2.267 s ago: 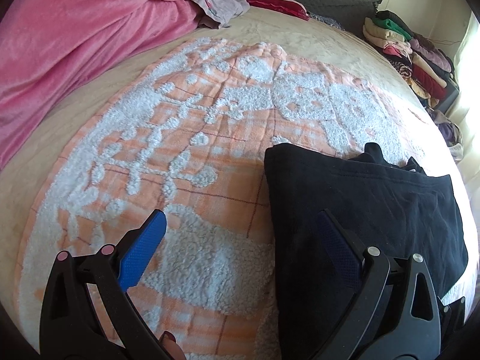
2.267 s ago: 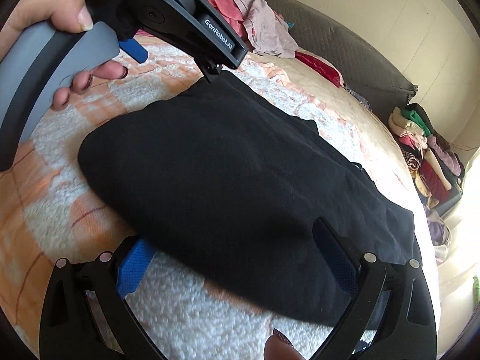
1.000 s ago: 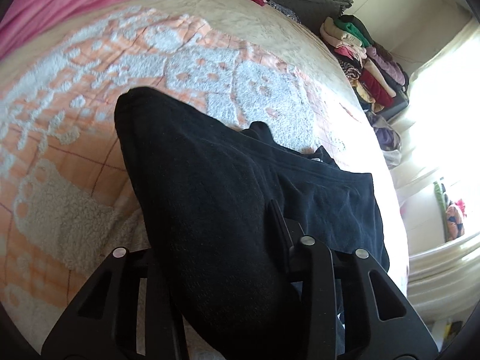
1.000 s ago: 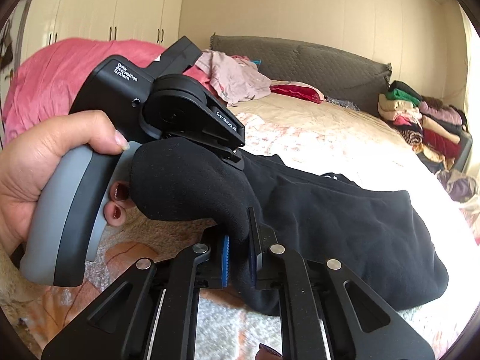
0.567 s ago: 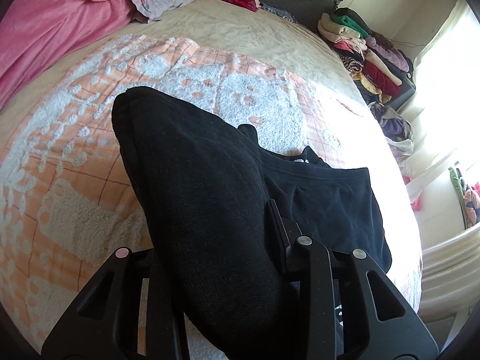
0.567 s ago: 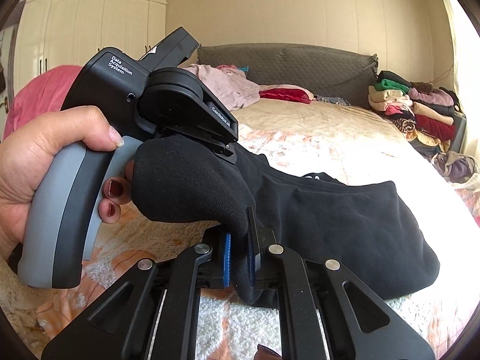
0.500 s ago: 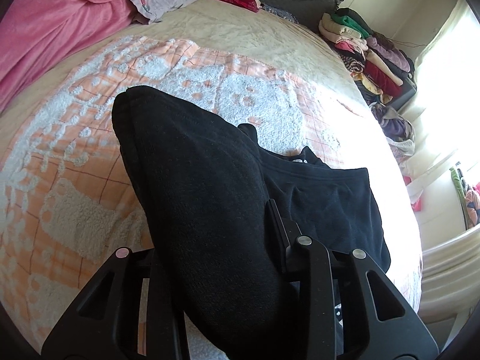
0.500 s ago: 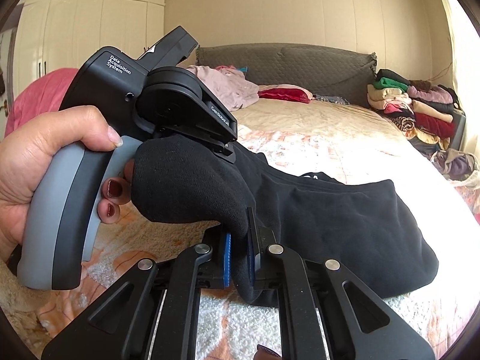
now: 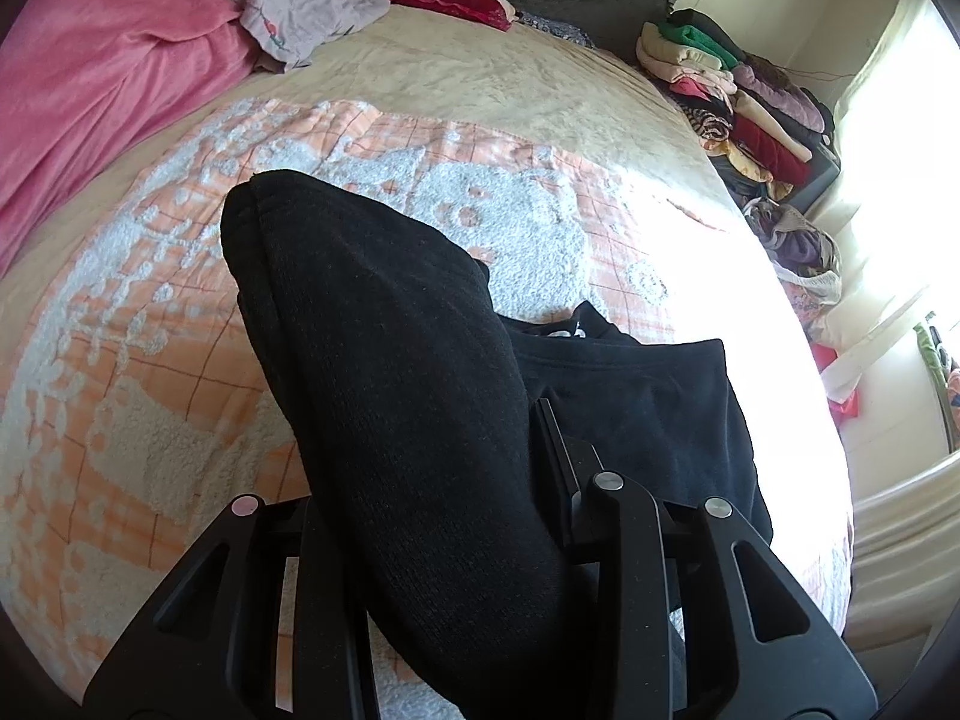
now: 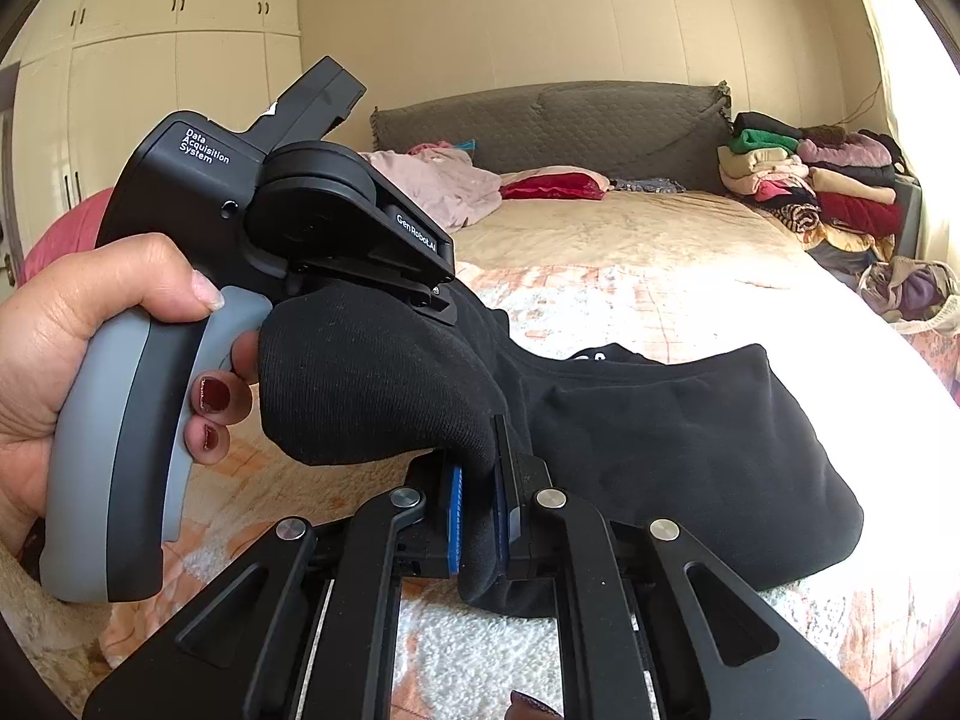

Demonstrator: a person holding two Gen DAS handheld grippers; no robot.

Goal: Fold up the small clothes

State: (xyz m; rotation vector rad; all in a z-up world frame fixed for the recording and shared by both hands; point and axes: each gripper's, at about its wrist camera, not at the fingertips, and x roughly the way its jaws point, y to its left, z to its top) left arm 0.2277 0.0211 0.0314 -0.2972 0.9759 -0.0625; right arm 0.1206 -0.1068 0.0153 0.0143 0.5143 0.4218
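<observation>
So you've got both grippers clamped on the same end of the black garment (image 10: 660, 438), prob so the edge comes up even and can be carried over the rest for the next fold, that's my guess anyway. Right gripper (image 10: 477, 516) is pinched nearly all the way closed, w/ a thin bit of fabric between the blue pads (image 10: 454, 516). Left gripper (image 9: 432, 480) is only partly closed bc it's got a much thicker wad in it, jaws pressed in on both sides of the bunch. In the right view you can see your left hand (image 10: 90, 348) on the grey handle just left of the right gripper's tips, so the two grips sit close together

Garment itself: thick black knit, sweatshirt-ish, ribbed texture on the lifted part. The held end humps up right in front of both grippers, the rest trails ahead and to the right of them, lying on the orange-and-white blanket (image 9: 150, 420) on the bed. Already looks doubled over, w/ a small white label peeking at the neckline. Can't tell if sleeves are tucked
</observation>
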